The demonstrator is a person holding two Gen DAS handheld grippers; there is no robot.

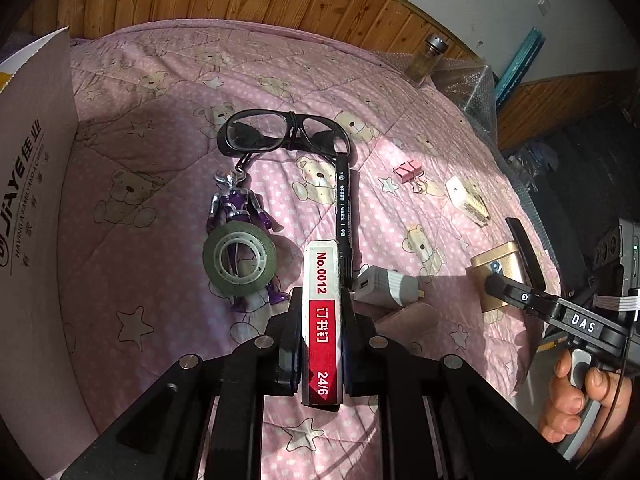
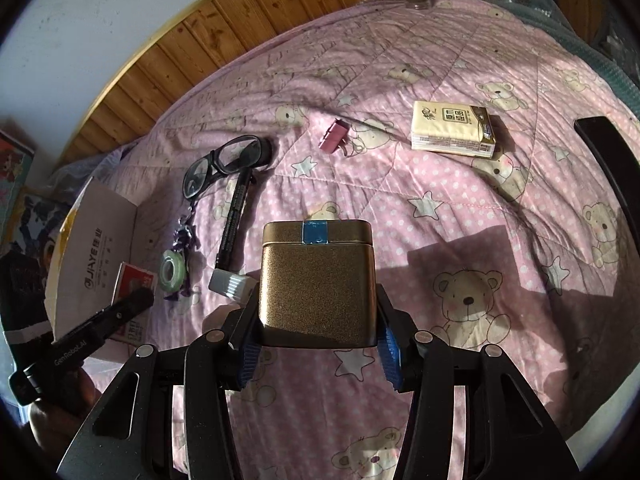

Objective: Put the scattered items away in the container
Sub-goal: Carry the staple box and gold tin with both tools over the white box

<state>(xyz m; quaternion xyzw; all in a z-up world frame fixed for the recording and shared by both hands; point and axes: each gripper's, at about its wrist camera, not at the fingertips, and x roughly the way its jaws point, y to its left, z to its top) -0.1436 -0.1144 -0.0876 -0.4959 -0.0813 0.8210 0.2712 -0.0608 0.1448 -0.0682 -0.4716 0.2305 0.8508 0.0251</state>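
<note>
left gripper (image 1: 322,320) clamps a red-and-white staple box (image 1: 322,324) above the quilt (image 1: 160,320) | right gripper (image 2: 318,336) grips a gold tin (image 2: 317,284) | cardboard box (image 1: 36,208) stands at left | glasses (image 1: 280,134), marker (image 1: 344,200), tape roll (image 1: 239,258) lie on the quilt

Wrist views, low, sharing pink quilt (image 1: 168,184)

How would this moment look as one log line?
left gripper: shut on staple box | right gripper: shut on gold tin | cardboard box: left
</note>
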